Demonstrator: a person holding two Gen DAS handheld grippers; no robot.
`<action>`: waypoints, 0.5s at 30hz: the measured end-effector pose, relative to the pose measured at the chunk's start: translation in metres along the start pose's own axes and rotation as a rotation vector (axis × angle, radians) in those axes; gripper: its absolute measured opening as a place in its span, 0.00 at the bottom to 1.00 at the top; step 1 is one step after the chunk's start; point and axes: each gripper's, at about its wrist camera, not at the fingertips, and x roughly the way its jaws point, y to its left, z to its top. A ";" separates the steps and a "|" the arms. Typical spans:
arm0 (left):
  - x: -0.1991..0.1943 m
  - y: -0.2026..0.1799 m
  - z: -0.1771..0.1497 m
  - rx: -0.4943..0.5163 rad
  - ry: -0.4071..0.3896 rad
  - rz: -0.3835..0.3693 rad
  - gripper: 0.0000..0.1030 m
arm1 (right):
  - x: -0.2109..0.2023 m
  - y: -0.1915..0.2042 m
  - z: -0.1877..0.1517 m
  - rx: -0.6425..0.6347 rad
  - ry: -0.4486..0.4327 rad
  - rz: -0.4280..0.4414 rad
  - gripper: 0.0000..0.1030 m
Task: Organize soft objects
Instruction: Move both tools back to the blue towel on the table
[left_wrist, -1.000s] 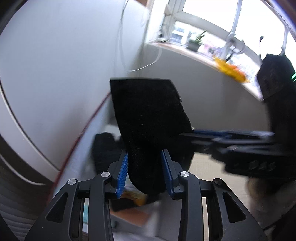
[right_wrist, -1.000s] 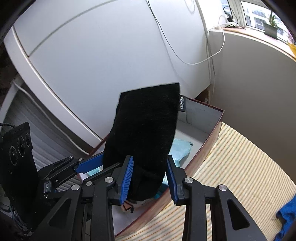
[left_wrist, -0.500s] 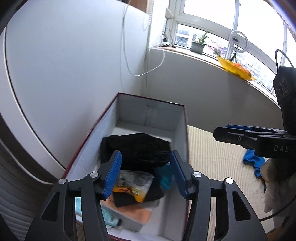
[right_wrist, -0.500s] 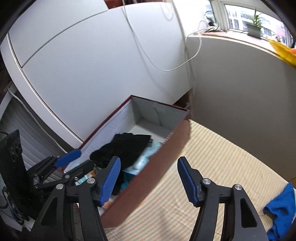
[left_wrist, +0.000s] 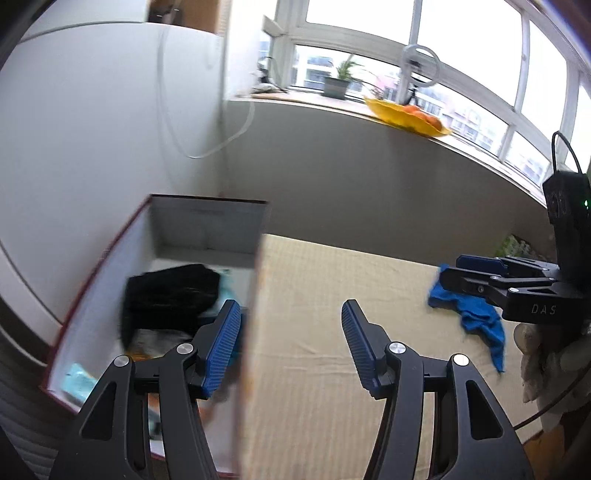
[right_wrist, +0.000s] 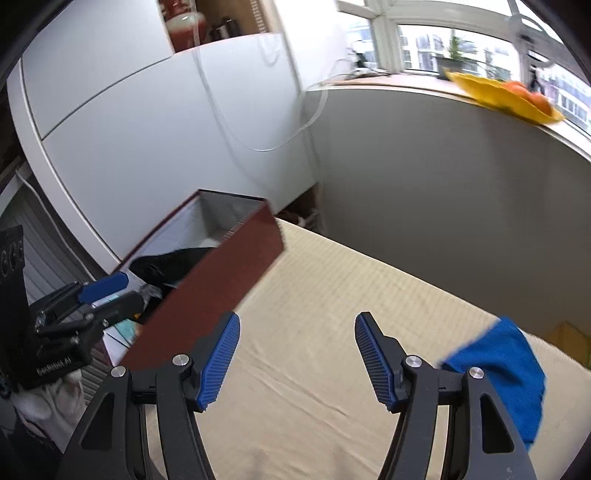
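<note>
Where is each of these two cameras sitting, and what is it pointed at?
Left wrist: on the left gripper, looking down past its open fingers at the box edge and mat; the right gripper shows too.
Right wrist: on the right gripper, facing mat and blue cloth; left gripper visible.
Shared: box, blue cloth, yellow dish.

Mat (right_wrist: 332, 295): open between box (right_wrist: 221, 273) and blue cloth (right_wrist: 509, 362). Box's tall wall bounds left; grey wall (right_wrist: 443, 184) behind.

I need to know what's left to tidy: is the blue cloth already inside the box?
No, the blue cloth lies out on the beige mat, well apart from the box that holds the black garment.
</note>
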 end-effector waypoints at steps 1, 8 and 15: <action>0.004 -0.008 -0.001 0.006 0.009 -0.024 0.55 | -0.006 -0.009 -0.005 0.015 -0.001 -0.006 0.59; 0.038 -0.062 -0.012 0.068 0.093 -0.145 0.55 | -0.044 -0.067 -0.041 0.091 -0.025 -0.064 0.65; 0.080 -0.122 -0.025 0.122 0.210 -0.276 0.55 | -0.067 -0.123 -0.081 0.148 0.019 -0.205 0.75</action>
